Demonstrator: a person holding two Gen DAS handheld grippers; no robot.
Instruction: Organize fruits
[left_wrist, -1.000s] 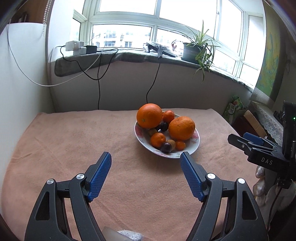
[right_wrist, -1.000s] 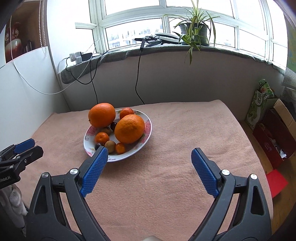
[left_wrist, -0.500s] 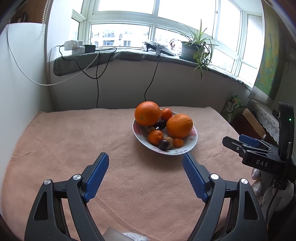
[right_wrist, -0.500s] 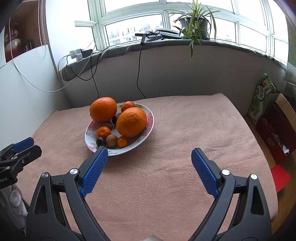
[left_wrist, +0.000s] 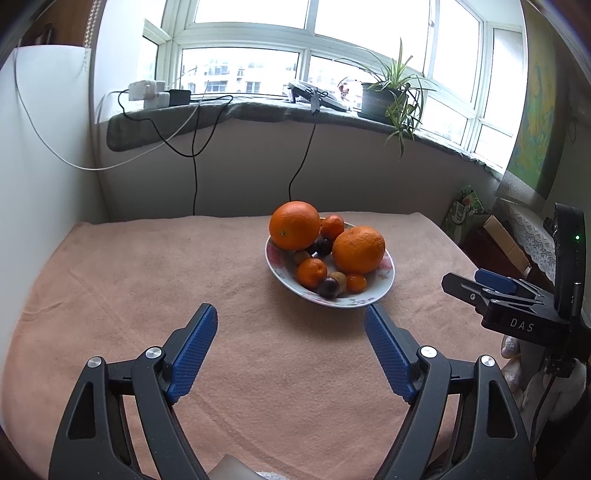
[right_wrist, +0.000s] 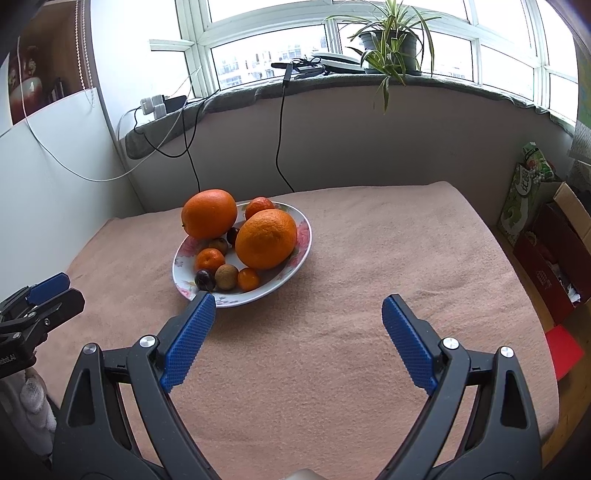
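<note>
All fruits (left_wrist: 358, 250) sit piled in our plate (left_wrist: 386, 275); both grippers (left_wrist: 291, 332) (right_wrist: 299, 314) spread wide, empty — either sorted already or awaiting sorting.

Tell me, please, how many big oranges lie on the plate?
2. One big orange sits at the plate's far left edge; the other sits right of it, nearer the middle. Smaller fruits lie around them; more may be hidden behind.
</note>
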